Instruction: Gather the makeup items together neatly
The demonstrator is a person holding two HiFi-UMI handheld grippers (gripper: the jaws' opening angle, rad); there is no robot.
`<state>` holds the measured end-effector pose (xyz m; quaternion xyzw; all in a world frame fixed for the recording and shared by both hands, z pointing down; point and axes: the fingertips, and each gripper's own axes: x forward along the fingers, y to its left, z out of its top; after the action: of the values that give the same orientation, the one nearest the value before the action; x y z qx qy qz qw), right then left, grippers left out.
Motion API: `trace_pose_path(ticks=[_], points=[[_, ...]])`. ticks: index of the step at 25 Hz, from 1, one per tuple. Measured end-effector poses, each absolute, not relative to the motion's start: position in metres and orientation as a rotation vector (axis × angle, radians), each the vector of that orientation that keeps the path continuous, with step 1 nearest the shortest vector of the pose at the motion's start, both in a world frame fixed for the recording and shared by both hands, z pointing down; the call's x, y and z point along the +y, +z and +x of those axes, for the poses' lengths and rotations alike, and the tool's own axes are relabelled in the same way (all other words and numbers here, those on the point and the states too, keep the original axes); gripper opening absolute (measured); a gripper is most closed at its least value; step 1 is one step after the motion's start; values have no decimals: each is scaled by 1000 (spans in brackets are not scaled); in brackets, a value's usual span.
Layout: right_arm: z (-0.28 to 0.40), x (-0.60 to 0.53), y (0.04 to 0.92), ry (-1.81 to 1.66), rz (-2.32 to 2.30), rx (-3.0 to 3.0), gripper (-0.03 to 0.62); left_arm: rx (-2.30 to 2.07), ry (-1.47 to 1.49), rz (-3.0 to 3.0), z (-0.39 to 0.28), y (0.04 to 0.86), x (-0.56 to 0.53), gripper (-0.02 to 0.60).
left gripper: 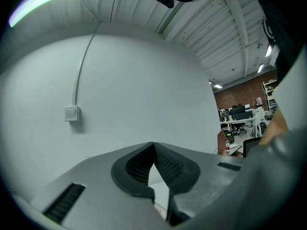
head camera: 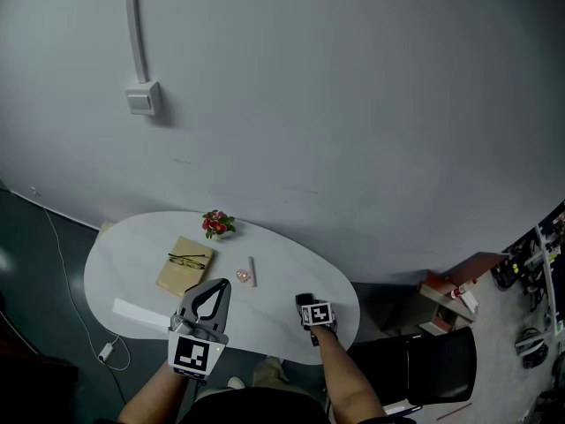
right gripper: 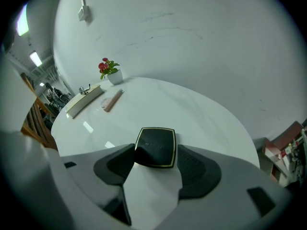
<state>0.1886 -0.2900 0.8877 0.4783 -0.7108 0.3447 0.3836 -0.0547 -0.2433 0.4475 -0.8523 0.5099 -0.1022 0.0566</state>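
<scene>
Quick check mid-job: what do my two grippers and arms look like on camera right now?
The left gripper and right gripper are light grey plastic. Each carries a marker cube with black-and-white squares. The fingers have black textured pads tapering to pointed tips. The left forearm and right forearm are bare; no sleeves or cables show.

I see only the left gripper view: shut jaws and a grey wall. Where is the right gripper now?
Observer: The right gripper is at the white table's right end, a black compact between its jaws.
Operator: Do the jaws grip it?
Observer: I cannot tell; a thin gap shows on one side.
Operator: What else lies there?
Observer: A pink stick and a small pink item, side by side, near a brown book with glasses on it.
</scene>
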Motion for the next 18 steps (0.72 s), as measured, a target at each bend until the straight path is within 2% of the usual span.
trace_pose_path(ticks=[5,18], points=[[199,-290,887,913,1259,-1802,278,1556,-279,-2578,-59,444,-244,17],[280,-263,886,961,1422,-1684,278,1491,-187,-2603,-44,431,-240,17]])
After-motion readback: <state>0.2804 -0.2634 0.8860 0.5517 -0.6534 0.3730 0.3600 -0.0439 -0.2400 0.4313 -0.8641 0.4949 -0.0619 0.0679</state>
